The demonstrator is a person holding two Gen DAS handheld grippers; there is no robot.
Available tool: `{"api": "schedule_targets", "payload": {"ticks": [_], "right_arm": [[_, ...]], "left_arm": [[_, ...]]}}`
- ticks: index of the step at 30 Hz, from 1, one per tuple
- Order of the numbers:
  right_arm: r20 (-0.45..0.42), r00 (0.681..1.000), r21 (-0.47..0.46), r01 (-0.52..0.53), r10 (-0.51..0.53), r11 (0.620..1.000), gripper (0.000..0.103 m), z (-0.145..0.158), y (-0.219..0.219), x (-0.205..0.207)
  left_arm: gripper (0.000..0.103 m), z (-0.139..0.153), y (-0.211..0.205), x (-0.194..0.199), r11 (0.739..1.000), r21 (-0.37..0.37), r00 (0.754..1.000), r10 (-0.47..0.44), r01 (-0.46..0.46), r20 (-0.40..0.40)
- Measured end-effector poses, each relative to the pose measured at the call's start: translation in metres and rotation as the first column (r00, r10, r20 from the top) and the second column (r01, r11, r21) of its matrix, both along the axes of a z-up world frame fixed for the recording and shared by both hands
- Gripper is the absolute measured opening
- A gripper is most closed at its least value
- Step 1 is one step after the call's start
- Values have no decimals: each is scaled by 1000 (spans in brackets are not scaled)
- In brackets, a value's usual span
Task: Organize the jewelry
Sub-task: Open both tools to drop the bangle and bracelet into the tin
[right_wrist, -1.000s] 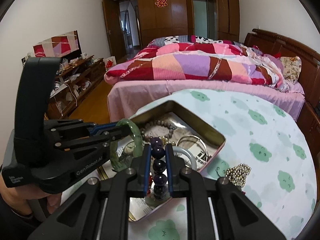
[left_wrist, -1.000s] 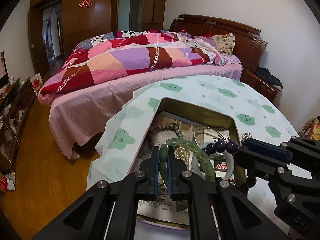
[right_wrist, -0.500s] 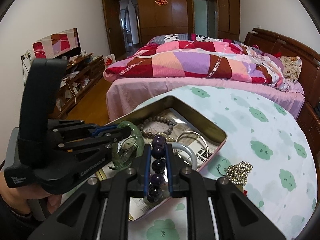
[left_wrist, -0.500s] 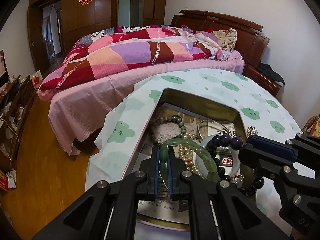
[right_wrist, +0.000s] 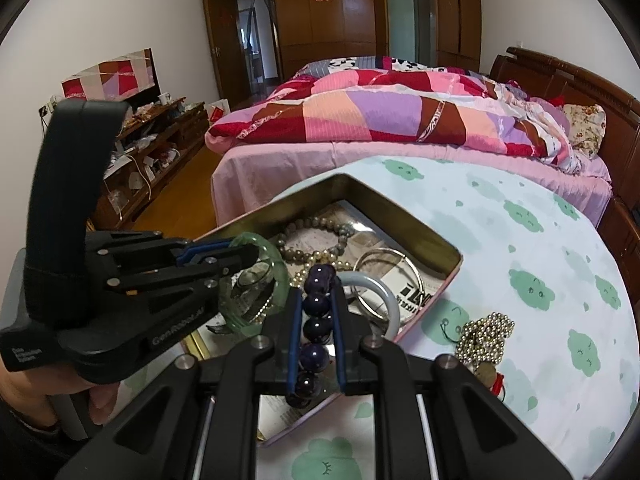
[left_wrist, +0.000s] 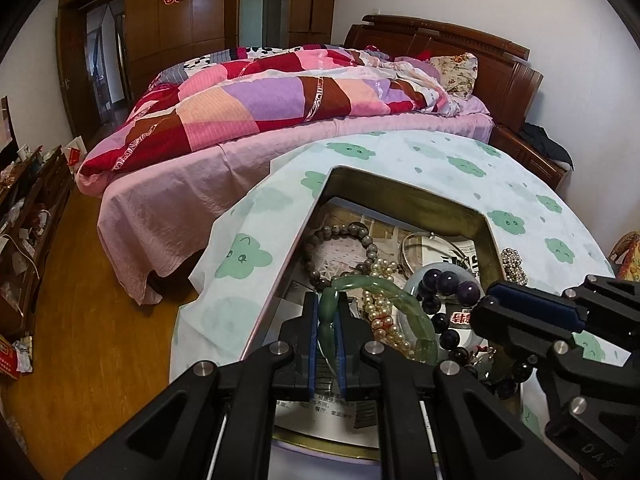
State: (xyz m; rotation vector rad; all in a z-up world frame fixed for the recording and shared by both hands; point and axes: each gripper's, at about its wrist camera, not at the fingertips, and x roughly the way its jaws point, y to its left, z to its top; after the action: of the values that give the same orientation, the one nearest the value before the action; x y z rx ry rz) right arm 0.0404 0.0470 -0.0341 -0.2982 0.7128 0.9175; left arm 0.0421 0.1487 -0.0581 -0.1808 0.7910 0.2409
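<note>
Bedroom; a table (left_wrist: 440, 152) in cloud-print cloth carries an open tin (left_wrist: 400, 188) of jewelry. Left wrist view: the left tool (left_wrist: 328, 312) is clamped on a green bangle (left_wrist: 384, 286) over the tin. Right wrist view: the right tool (right_wrist: 316, 320) is closed on a dark purple bead bracelet (right_wrist: 316, 304) above the tin; a ball chain (right_wrist: 486, 334) lies beside it.

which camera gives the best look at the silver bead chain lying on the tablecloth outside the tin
The right wrist view: the silver bead chain lies in full sight on the tablecloth beside the tin. The left wrist view catches only part of it behind the tin's wall.
</note>
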Motion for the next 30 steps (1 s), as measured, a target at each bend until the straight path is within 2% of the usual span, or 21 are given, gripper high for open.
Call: {"api": "schedule_targets", "payload": {"ticks": [4,5,6,7,10,11,13,16,21,23,26,30], "right_arm": [[-9,1000,9,8,-8,1000,19,0,-3,1],[-12,1000,13,12,-12,1000,20,0,-4,2],[-19,1000,17,13,-13,1000,22,0,-5,3],[-23,1000,19,15,-14,1000,28,1,-6,4],[-4,1000,20,31,-31,999,47,2,-8,4],[-4,999,22,32,-32,999,47,3,-9,4],[-2,999,21,34,-34,999,48,3,-11,3],[4,999,23,41,-41,999,58,3,-14,2],[4,998,35,60,-61,998,62,3,-22,3],[0,998,44,70,-70,997,65,4,-25,3],[-2,997,46,76,-76,996,66,3,-26,3],[-7,997,53,80,-80,995,68,3,-29,3]], "left_arm": [[11,1,-1,1,1000,7,1000,-2,2,-2],[15,2,-1,1,1000,7,1000,-2,2,-1],[27,2,-1,1,1000,9,1000,2,-2,0],[34,3,-1,0,1000,4,1000,0,0,7],[40,6,-3,-1,1000,-3,1000,-7,7,24],[42,7,-4,-1,1000,0,1000,-12,12,27],[52,9,-5,-2,1000,-1,999,-12,12,35],[55,11,-6,-2,1000,0,999,-13,13,43],[57,14,-8,-3,1000,14,999,-10,9,42],[60,16,-10,-4,1000,23,999,-7,6,49],[70,20,-15,-6,999,51,998,-4,1,60],[72,22,-16,-7,998,62,998,-1,-3,61]]}}
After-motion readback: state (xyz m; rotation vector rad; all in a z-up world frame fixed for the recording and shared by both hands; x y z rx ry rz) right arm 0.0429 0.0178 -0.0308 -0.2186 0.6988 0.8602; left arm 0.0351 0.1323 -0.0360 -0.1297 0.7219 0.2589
